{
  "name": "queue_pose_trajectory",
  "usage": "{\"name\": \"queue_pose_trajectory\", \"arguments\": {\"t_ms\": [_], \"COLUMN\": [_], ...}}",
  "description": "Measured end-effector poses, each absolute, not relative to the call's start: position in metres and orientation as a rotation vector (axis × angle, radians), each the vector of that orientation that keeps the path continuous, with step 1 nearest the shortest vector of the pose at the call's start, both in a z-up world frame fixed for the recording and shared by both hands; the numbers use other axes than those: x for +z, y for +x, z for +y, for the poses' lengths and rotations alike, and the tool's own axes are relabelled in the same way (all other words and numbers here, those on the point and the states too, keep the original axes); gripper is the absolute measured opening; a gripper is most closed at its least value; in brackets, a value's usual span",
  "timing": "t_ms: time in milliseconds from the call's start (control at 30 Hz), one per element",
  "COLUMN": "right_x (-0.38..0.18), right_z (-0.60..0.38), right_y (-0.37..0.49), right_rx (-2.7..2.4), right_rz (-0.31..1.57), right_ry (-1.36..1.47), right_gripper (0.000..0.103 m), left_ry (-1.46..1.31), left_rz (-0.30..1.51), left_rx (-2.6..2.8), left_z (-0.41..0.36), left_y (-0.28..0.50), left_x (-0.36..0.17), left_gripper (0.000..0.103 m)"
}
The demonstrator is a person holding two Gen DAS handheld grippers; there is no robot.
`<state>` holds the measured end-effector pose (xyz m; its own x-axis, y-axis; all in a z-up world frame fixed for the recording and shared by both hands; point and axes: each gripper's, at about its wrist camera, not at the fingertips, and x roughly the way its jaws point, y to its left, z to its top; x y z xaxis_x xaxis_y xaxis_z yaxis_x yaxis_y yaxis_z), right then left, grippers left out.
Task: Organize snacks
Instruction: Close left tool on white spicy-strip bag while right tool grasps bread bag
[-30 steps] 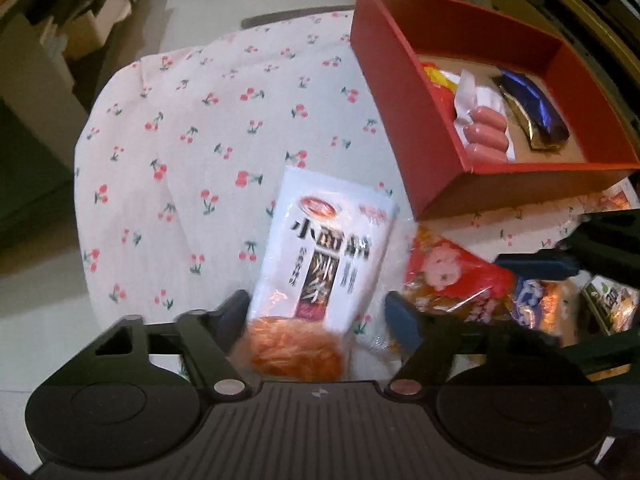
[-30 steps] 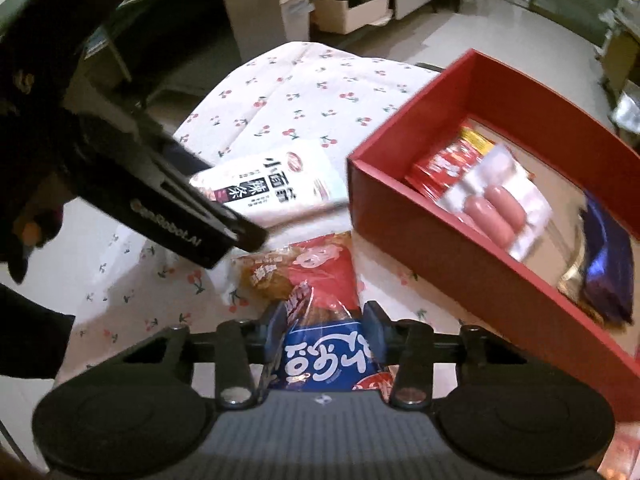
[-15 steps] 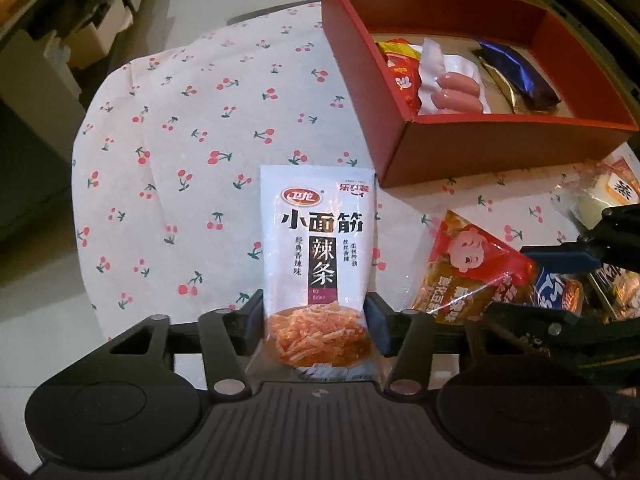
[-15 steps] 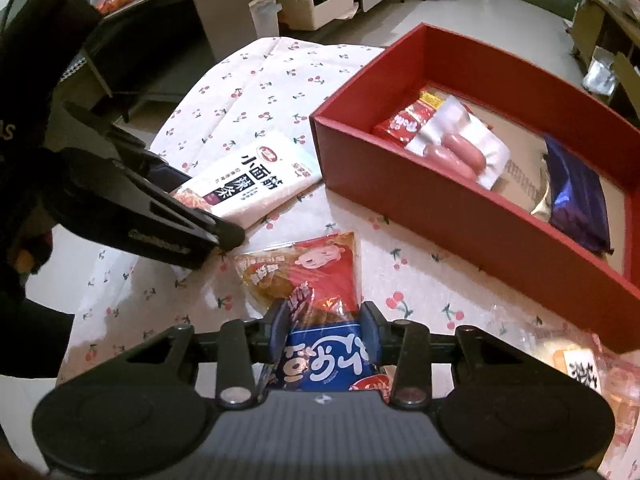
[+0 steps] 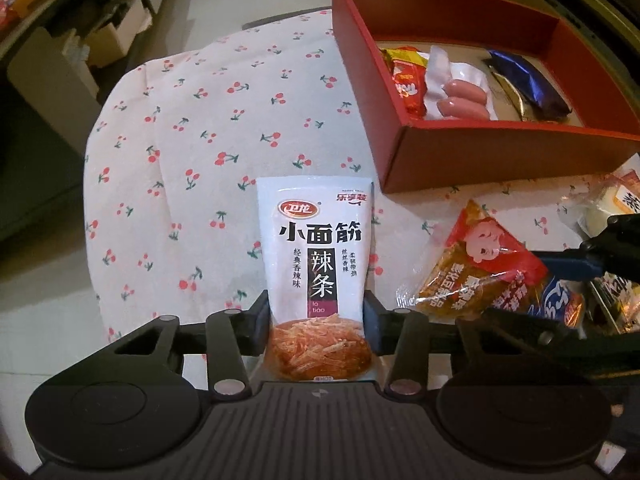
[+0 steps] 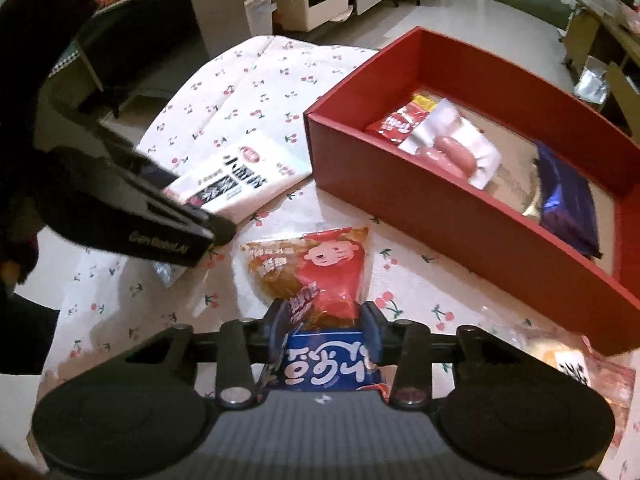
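Observation:
My left gripper (image 5: 318,316) is shut on a white spicy-strip snack packet (image 5: 316,256), its fingers pressing both sides of the lower end. The packet also shows in the right wrist view (image 6: 244,172), with the left gripper (image 6: 208,232) over it. My right gripper (image 6: 325,322) is shut on a red and blue snack packet (image 6: 320,276), which also shows in the left wrist view (image 5: 488,272). A red box (image 5: 480,156) (image 6: 420,196) stands beyond, holding a sausage pack (image 5: 460,96), a red packet (image 5: 406,80) and a dark blue packet (image 5: 524,80).
A cherry-print cloth (image 5: 192,152) covers the round table. More wrapped snacks (image 5: 612,204) (image 6: 572,364) lie at the right, near the box's corner. Shelves and cardboard boxes (image 6: 312,4) stand on the floor beyond the table.
My left gripper has closed on the white packet, which now lies straight between the fingers. Both views have drawn back from the red box. The right gripper stays shut on its packet.

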<state>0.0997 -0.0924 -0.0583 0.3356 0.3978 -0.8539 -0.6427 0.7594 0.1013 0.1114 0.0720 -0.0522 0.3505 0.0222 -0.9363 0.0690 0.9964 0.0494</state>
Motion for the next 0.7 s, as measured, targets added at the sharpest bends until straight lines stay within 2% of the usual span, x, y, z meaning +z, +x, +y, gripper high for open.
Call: {"name": "queue_pose_trajectory", "arguments": {"t_ms": [300,700], "right_x": [-0.040,-0.045], "right_z": [-0.116,-0.119], "right_y": [0.084,0.065], "right_rx": [0.651,0.644], "right_rz": [0.993,1.007], "right_ry": [-0.175,-0.187], "right_gripper": [0.049,0.048], "left_ry": [0.020,0.020], "left_rz": [1.166,1.157], "left_rx": [-0.066,-0.113], "left_z": [0.064,0.045], "left_y": [0.087,0.060], "left_x": [-0.033,-0.029], "left_gripper": [0.050,0.050]}}
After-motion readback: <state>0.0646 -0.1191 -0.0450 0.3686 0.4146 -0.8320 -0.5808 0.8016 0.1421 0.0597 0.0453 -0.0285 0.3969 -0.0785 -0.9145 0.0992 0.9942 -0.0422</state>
